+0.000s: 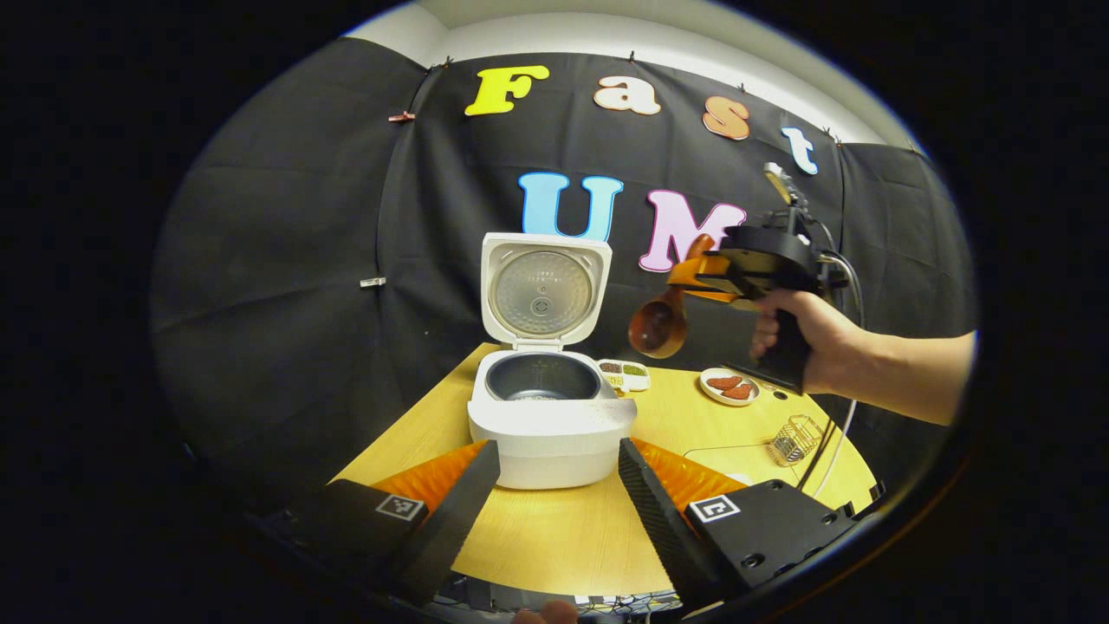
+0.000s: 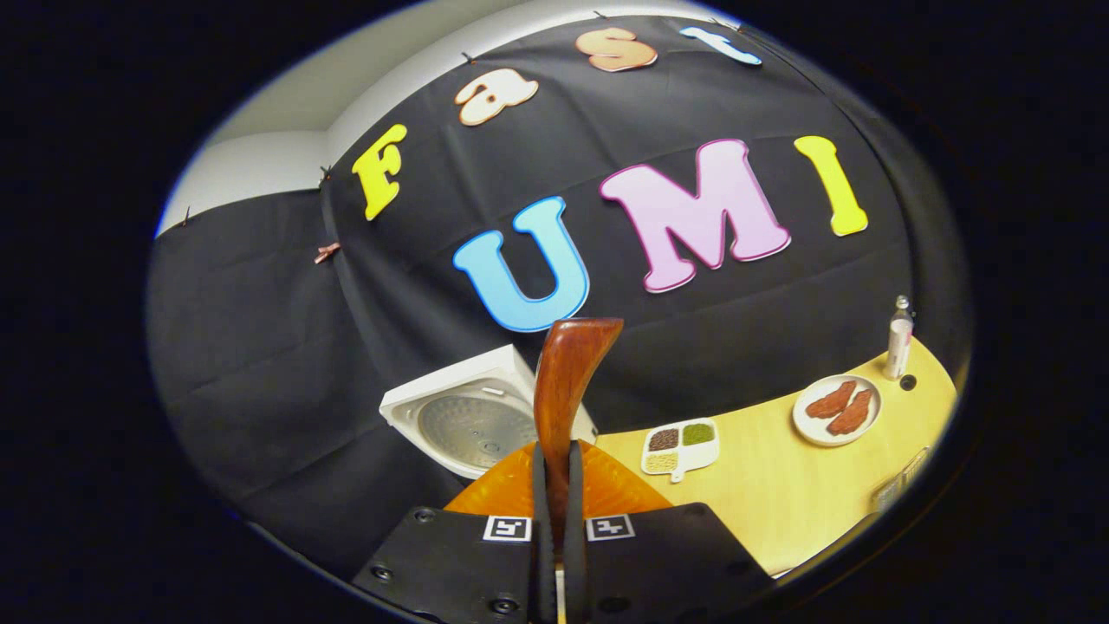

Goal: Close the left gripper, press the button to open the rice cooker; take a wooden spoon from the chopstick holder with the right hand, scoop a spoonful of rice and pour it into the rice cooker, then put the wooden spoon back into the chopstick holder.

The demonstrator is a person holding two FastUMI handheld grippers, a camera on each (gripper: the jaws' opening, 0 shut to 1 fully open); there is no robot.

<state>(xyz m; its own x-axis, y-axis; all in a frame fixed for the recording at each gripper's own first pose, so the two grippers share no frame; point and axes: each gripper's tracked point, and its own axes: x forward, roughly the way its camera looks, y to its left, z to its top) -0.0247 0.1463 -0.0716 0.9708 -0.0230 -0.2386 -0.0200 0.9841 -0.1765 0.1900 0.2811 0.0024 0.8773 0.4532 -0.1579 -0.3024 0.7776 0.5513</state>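
Wooden spoon [image 1: 661,322] hangs in the air right of the open rice cooker [image 1: 548,407], bowl down-left, handle slanting up-right into the right gripper [image 2: 555,485], whose fingers pinch the handle tight. Left gripper [image 1: 559,494] sits spread wide before the cooker, holding nothing.

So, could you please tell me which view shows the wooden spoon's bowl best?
The left gripper view: there the wooden spoon hangs bowl-down from the right tongs, beside the open rice cooker. The right gripper view gives just its handle, clamped upright between that gripper's fingers.
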